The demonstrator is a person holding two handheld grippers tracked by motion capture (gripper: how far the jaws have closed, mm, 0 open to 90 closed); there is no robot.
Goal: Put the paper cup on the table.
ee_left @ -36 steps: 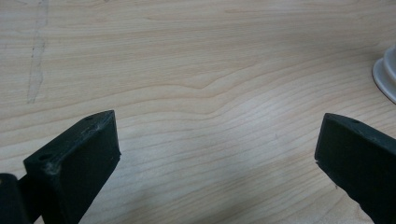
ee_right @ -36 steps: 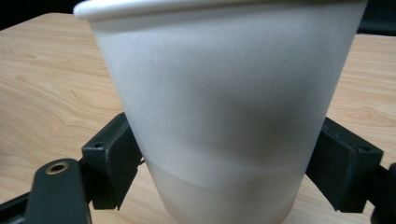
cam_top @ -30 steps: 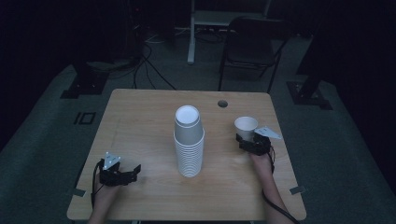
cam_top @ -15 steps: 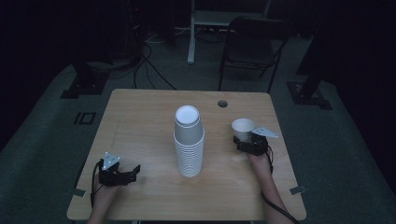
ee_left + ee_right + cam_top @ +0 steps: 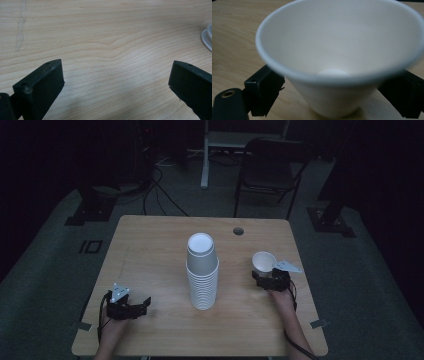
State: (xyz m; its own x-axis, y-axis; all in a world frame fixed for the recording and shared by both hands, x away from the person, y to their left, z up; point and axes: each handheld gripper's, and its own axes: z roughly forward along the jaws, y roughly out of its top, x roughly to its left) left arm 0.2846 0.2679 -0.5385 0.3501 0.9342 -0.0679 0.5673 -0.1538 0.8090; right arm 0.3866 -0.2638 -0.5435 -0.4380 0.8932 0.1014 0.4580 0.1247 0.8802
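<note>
Right tool (image 5: 269, 276) has a single white paper cup (image 5: 263, 262) between its jaws, mouth up, on the right side of the table (image 5: 150, 250) — jaws sit on either side of the lower wall in the right gripper view (image 5: 337, 100); I judge it gripped, base at or just above the wood. Left tool (image 5: 131, 308) is near-left, jaws wide, nothing in them, just bare wood under it (image 5: 115, 82).

Step as I read it: set this cup down clear of the cup stack (image 5: 202, 272) at centre. Keep it upright, squeeze lightly — thin paper crushes — lower until the base is flat, then open straight out so the jaws don't drag the wall.

Table is light wood, a cable hole (image 5: 238, 231) at the far edge. Room is dark: folding chair (image 5: 270, 170) and floor cables (image 5: 160, 185) beyond.
</note>
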